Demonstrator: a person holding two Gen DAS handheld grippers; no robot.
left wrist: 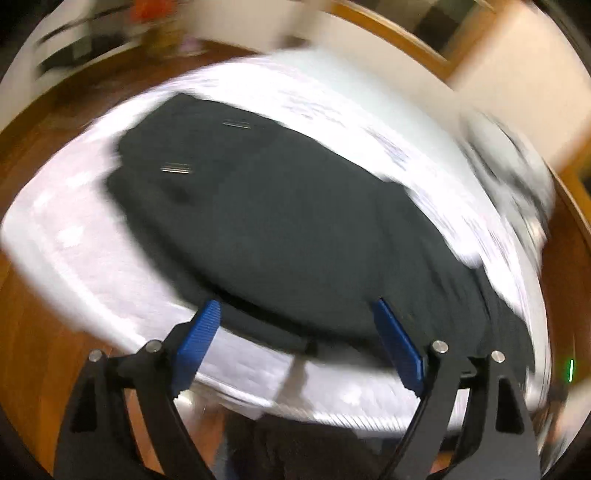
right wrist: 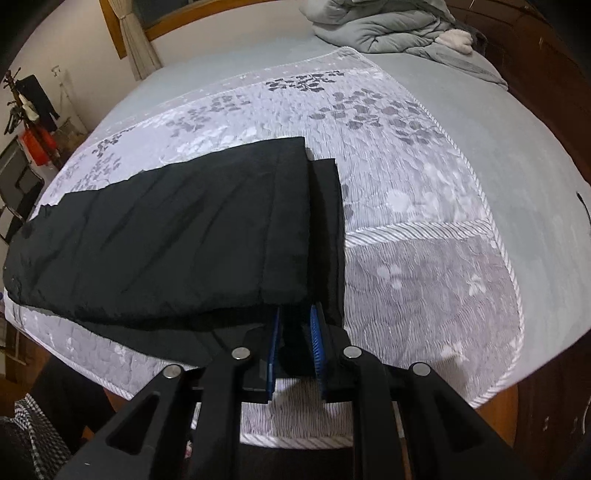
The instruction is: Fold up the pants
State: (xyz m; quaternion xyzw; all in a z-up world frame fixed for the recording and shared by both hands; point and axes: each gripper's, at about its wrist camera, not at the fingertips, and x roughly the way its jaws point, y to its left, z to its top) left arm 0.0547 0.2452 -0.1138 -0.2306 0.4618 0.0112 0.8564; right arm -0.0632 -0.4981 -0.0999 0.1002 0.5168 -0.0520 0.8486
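Black pants lie folded lengthwise on a white patterned mat on the bed. In the right wrist view my right gripper is shut on the near corner of the pants at their hem end, the blue pads pinching the cloth. In the blurred left wrist view the pants spread across the mat, with two small metal fittings near the waist end. My left gripper is open and empty, its blue fingers wide apart over the near edge of the pants.
A grey duvet is bunched at the far right of the grey bed sheet. A wooden bed frame and floor surround the bed. A coat rack and a red item stand at the left wall. A checked cloth lies at lower left.
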